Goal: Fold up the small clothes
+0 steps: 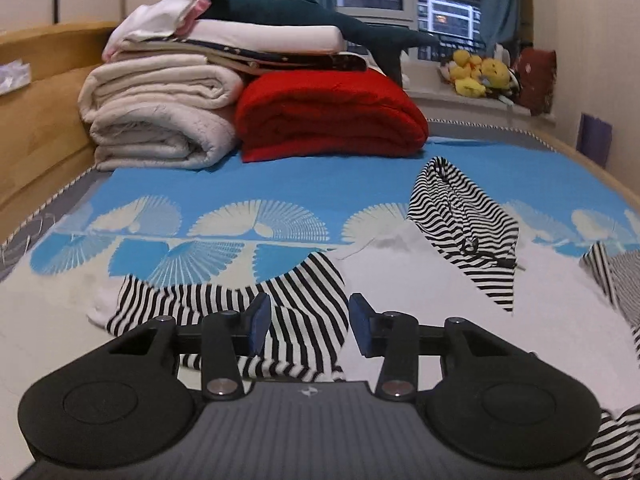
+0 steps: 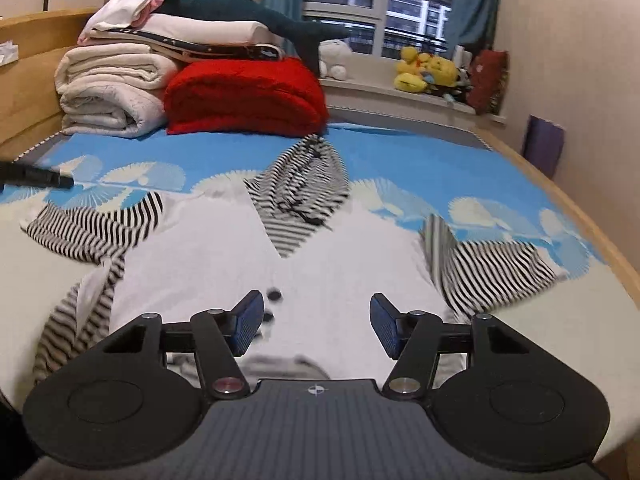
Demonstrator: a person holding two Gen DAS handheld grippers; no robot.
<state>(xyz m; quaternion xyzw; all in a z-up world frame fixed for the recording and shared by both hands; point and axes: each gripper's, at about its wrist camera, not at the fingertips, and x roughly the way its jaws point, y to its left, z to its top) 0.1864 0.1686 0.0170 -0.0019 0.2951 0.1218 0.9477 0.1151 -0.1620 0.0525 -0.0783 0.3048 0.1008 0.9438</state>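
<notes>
A small white hooded top with black-and-white striped sleeves and hood lies spread on the bed. In the left wrist view my left gripper (image 1: pixel 310 326) is open, just above its left striped sleeve (image 1: pixel 240 312); the striped hood (image 1: pixel 460 224) lies farther right. In the right wrist view my right gripper (image 2: pixel 316 330) is open over the white body (image 2: pixel 320 264) of the top, with small dark buttons (image 2: pixel 274 294) by its left finger. The hood (image 2: pixel 300 192) lies ahead, the right sleeve (image 2: pixel 492 276) to the right, the left sleeve (image 2: pixel 92 232) to the left.
Folded cream blankets (image 1: pixel 160 120), a red blanket (image 1: pixel 328 116) and a dark plush shark (image 1: pixel 304 8) are stacked at the head of the bed. The blue-and-white sheet (image 1: pixel 240 188) covers the bed. A wooden bed frame (image 2: pixel 592 232) runs along the right. Yellow plush toys (image 2: pixel 424 68) sit on the windowsill.
</notes>
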